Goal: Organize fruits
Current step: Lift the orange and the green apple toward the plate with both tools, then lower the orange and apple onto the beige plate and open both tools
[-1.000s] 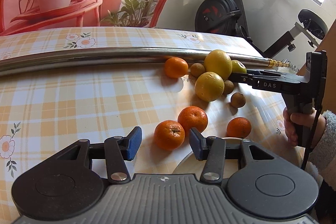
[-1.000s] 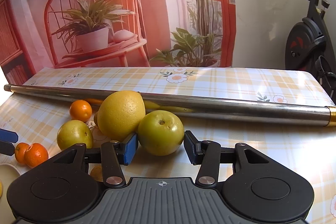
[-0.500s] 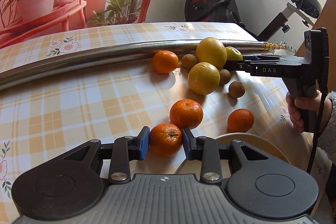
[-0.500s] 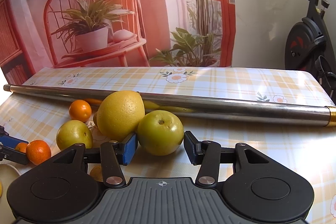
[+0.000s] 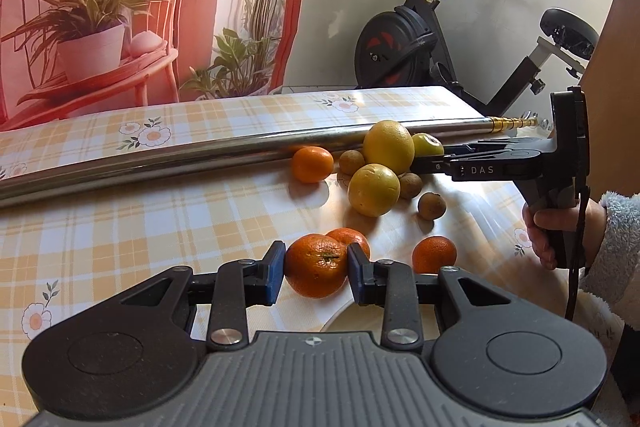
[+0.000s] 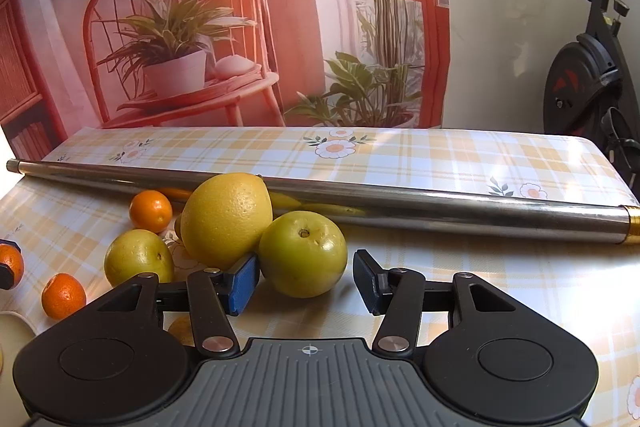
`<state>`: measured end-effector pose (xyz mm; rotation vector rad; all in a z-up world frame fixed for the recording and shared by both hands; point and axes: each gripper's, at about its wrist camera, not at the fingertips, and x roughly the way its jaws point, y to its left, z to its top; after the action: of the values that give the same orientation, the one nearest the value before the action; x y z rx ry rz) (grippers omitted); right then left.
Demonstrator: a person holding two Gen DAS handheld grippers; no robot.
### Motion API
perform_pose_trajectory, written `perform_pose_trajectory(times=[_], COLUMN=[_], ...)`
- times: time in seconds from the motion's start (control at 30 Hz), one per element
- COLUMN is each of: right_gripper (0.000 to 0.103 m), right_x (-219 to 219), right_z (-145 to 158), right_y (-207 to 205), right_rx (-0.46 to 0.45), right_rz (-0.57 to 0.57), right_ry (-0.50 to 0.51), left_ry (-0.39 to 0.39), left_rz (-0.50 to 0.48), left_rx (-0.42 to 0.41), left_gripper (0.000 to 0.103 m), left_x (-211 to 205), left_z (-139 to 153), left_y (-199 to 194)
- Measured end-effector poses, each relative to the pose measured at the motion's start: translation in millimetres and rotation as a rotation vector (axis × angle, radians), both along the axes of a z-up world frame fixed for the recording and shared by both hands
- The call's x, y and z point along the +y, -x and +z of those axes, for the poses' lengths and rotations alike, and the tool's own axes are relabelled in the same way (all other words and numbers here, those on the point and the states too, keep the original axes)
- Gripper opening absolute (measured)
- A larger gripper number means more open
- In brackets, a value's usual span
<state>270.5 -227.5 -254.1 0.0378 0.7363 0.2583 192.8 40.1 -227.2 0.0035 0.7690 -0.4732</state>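
My left gripper (image 5: 316, 277) is shut on a mandarin (image 5: 316, 265) and holds it above the table, near a white plate (image 5: 348, 319). Behind it lie two more mandarins (image 5: 434, 254) (image 5: 312, 163). My right gripper (image 6: 306, 281) is open around a green apple (image 6: 303, 253), whose left side touches the left pad; the right pad stands apart from it. A large yellow citrus (image 6: 227, 219) leans against the apple. A smaller yellow fruit (image 6: 139, 263) lies to its left. In the left wrist view the right gripper (image 5: 436, 161) reaches into the fruit pile.
A long steel pole (image 6: 400, 203) lies across the checked tablecloth behind the fruit. Small brown fruits (image 5: 432, 205) lie by the pile. The plate's rim (image 6: 12, 323) shows at the lower left. An exercise bike (image 5: 408, 39) stands past the table's far edge.
My left gripper moved onto the near mandarin, closed on it and lifted it. My right gripper stayed open around the green apple.
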Motion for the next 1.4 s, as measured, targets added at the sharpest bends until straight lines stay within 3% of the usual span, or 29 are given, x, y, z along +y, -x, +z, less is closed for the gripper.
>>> perform_pose_trajectory(times=[0.3,0.77,1.07,1.4], right_gripper=[0.044,0.044,0.044,0.044], right_x=[0,-5,14,52], right_z=[10,50,73,80], right_y=[13,86,132,162], right_rx=[-0.009,-0.050,-0.041,0.026], right_rz=[-0.003,-0.058,-0.044,0.037], right_ry=[-0.010,-0.128,-0.148,-0.124], left_ry=[0.038,0.080,0.089,0.063], left_rz=[-0.008,-0.022,-0.073,-0.113], left_rx=[-0.014,-0.035,-0.039,0.025], left_gripper=[0.035,0.035,0.035,0.035], left_x=[0,2,-1,3], left_z=[8,19,22,5], left_y=[12,43,73,98])
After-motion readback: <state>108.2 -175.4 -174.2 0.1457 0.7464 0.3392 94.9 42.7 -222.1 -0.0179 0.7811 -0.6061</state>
